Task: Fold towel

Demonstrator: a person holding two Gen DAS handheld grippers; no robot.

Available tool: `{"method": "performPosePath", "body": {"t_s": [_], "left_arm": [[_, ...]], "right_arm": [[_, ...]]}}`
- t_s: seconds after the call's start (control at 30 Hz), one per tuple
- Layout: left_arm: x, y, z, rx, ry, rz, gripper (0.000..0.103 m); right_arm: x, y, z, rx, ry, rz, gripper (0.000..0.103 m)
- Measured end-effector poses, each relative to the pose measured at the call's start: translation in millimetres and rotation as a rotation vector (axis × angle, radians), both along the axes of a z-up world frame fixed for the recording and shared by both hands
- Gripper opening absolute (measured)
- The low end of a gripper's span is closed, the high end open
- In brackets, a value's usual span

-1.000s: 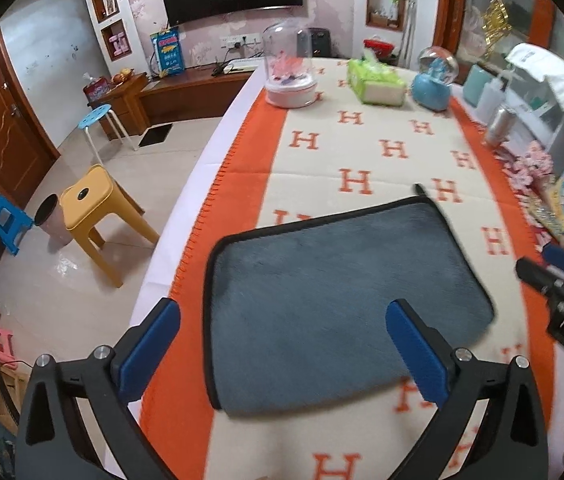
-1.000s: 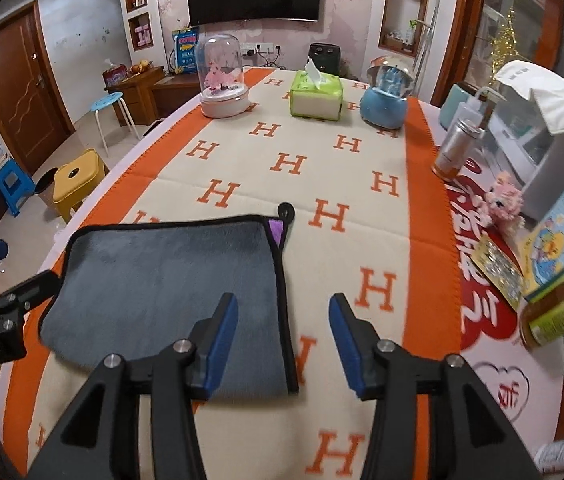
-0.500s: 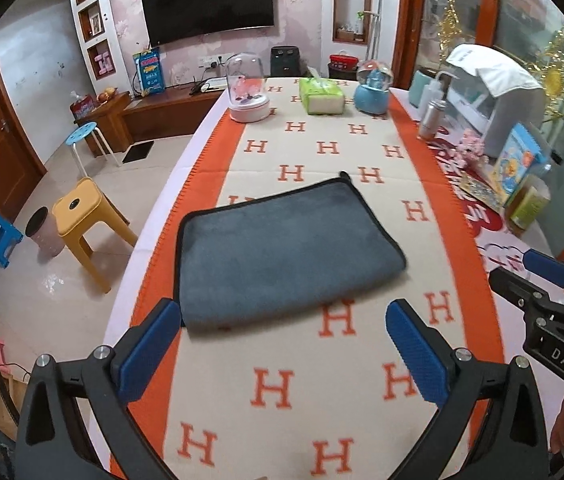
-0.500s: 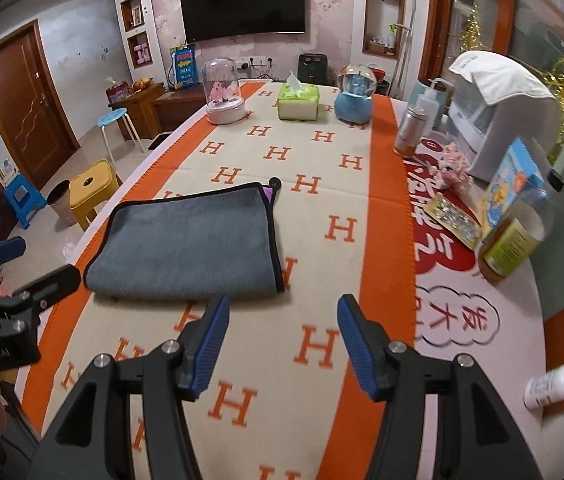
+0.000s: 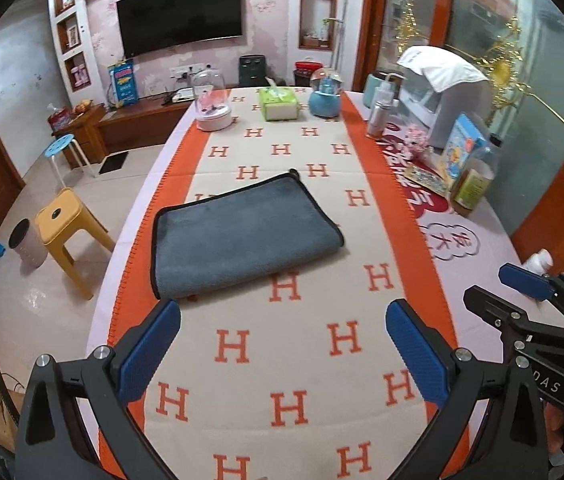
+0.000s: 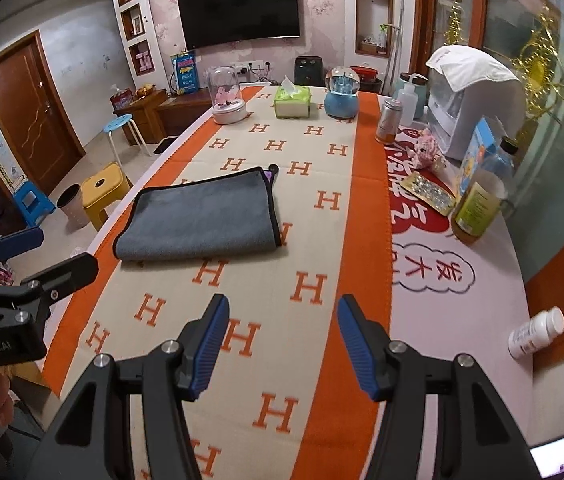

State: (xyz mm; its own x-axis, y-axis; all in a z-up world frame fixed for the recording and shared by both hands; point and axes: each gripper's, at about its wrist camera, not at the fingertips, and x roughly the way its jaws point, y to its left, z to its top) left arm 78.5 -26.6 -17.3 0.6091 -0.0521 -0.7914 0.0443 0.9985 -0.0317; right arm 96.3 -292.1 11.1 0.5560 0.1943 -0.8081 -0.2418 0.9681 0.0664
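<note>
Living room, long table under an orange-and-cream H-pattern cloth [image 5: 294, 344]; TV on the far wall. Both views look down the table's length.

Left tongs [image 5: 282, 344]: released, jaws spread wide, nothing between them, hovering above bare cloth. Right tongs [image 6: 280, 346]: also released, empty, narrower gap, above the cloth near the orange border.

Towel [image 5: 242, 236]: grey, black trim, lying flat ahead of both tongs, clear of them. It reads as already doubled, rounded fold along the near edge, trimmed edges stacked on the far and right sides. A small loop tab pokes out at the far right corner.

My judgement: fold is done or nearly so. If I go for one more fold, I would bring each tong to a near corner, pinch both layers together, lift low and carry evenly so the layers don't slide apart. Keep the right tongs clear of the bottle [image 6: 536, 334] lying at the table edge.
</note>
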Motion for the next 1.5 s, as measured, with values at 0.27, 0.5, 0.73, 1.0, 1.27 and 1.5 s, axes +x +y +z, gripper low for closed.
{"method": "performPosePath", "body": {"t_s": [0.27,0.5,0.73,1.0,1.27,1.5], "left_arm": [[-24.7,-4.1,12.7,-0.019,0.016,-0.061,0.102],[-42.4,-15.9,16.4,-0.008,0.014,-0.111,0.102],[-46.7,-26.2,15.7,-0.012,0.027,-0.137,0.102],[-50.2,-25.5,15.3,-0.009,0.036,-0.139,0.102],[-55.2,-19.9,14.6,-0.011,0.033,-0.122,0.102],[-56.7,-14.5,13.8,-0.028,0.051,-0.124,0.102]], "right_arm": [[-35.2,-6.7,19.3,0.019,-0.005,-0.030,0.057],[-54.7,-8.8,26.6,0.022,-0.005,-0.040,0.057],[-64.6,-11.5,27.7,0.027,0.002,-0.046,0.057],[-71.2,-4.2,33.6,0.025,-0.015,-0.017,0.057],[-73.0,1.7,38.1,0.030,-0.020,0.001,0.057],[-73.1,1.1,39.9,0.043,-0.022,0.012,0.057]]}}
